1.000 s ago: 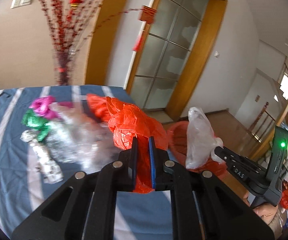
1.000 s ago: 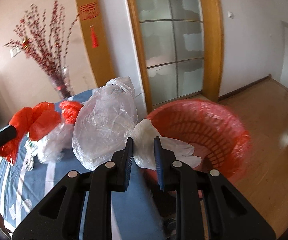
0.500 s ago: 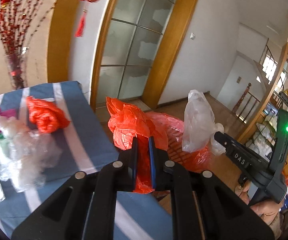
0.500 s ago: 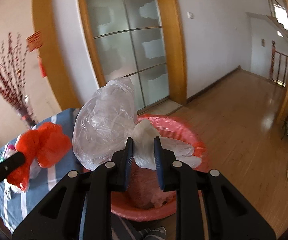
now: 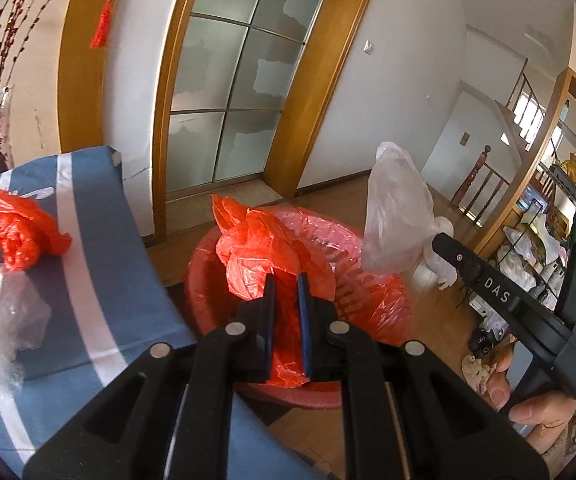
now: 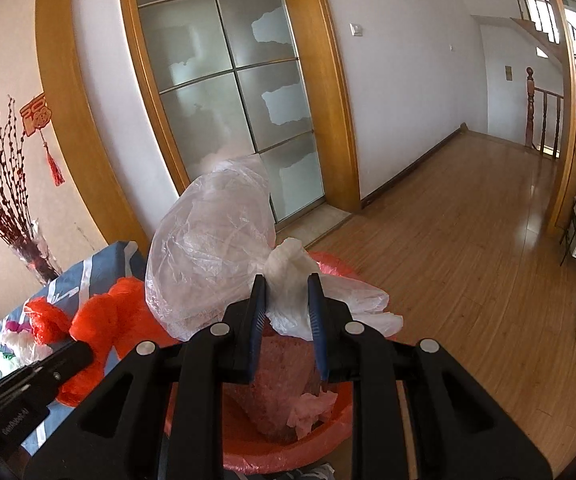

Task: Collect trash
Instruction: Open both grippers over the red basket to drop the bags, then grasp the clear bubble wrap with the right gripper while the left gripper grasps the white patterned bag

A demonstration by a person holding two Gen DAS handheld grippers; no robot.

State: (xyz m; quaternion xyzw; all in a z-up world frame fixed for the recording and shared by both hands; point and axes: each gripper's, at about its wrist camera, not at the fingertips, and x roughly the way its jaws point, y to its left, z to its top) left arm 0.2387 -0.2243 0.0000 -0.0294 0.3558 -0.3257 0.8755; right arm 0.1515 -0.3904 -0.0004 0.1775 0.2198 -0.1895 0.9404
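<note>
Drop-off step, by the look of it. Left tongs (image 5: 286, 280) clamped on red plastic bag (image 5: 264, 252), held over red basket (image 5: 384, 312) on the floor beside the bench (image 5: 100, 240). Right tongs (image 6: 287, 300) clamped on clear plastic bag (image 6: 212, 240), also above the basket. Next move likely calls for spreading both tongs to release. More trash waits on the bench: second red bag (image 5: 24, 236), clear wrap (image 5: 0, 312).

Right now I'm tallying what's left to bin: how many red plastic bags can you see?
2: one red bag held in the left hand-held gripper over the red basket; another red bag crumpled on the blue cloth. Others may be hidden.
</note>
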